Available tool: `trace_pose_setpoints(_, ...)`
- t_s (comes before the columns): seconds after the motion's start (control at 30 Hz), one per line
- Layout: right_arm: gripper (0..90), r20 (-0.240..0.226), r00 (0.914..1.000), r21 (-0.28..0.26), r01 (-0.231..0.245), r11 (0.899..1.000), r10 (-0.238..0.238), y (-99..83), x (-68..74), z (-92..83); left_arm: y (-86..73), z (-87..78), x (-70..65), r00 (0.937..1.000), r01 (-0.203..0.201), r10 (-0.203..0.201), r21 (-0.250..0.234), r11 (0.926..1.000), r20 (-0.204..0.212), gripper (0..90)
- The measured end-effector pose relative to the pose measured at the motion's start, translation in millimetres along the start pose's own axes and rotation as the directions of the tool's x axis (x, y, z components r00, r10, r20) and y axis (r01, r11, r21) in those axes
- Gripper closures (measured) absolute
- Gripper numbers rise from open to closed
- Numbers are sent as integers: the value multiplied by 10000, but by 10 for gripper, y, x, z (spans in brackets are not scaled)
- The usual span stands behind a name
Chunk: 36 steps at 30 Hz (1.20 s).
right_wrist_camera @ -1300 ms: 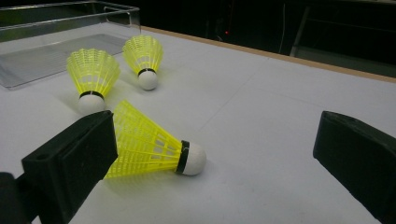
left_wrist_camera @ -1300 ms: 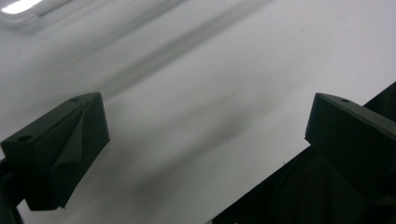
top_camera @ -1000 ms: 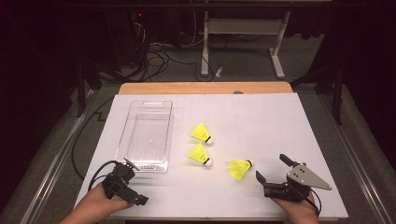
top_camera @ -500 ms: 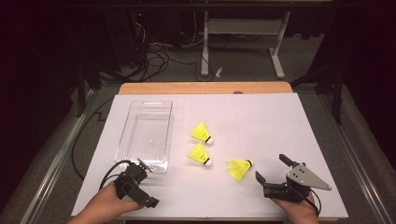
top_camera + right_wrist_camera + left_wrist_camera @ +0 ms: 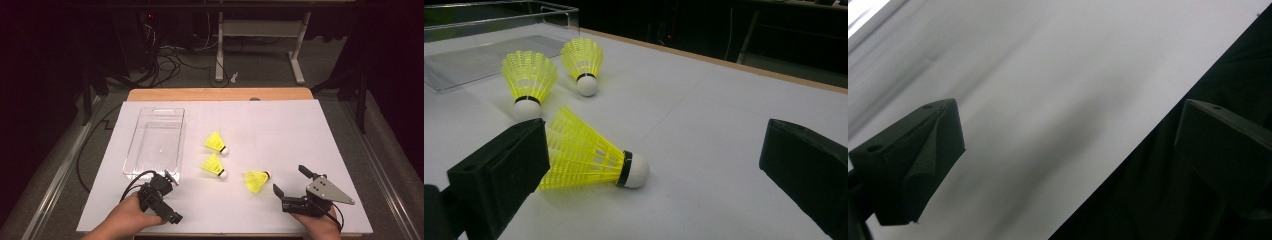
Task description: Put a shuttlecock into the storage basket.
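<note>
White paper is covering the table [image 5: 280, 125], with 3 shuttlecocks beside a clear tray [image 5: 150, 112]. Left hand-held gripper [image 5: 167, 212] is swinging around from a second ago, now pointing off the near edge, jaws spread, so it's out of play. Right hand-held gripper [image 5: 654, 165] is sitting low, jaws wide, lining up on the nearest shuttlecock [image 5: 589, 157], which is lying on its side.

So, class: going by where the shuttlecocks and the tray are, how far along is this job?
Nothing looks done: the clear tray holds no shuttlecock. In hand: the right hand-held gripper is open toward the nearest shuttlecock. Left: all three, including the middle and far ones on the table.
</note>
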State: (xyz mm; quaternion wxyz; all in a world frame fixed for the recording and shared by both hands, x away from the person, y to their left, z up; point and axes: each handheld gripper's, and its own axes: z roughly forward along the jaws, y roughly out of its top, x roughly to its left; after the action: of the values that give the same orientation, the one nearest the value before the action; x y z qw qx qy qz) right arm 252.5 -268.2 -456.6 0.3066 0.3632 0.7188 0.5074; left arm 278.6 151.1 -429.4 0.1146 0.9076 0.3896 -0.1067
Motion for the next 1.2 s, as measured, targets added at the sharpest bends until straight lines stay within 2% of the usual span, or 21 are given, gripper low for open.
trace_pose_setpoints(0.47, 4, -38, 10000, -4, -19, 10000, 19, 0, 3, 0, 251, 44, -199, 9981, -575, 570, 197, 9982, 242, 7)
trace_pose_setpoints(1.03, 4, -18, 10000, -57, -7, 10000, 7, 6, -1, -7, 583, 13, -419, 9902, -1369, 1349, 615, 9887, 367, 7)
trace_pose_setpoints(1.2, 4, -26, 10000, -89, -15, 10000, 14, 8, -9, -13, 668, -26, -449, 9891, -1440, 1418, 614, 9877, 384, 7)
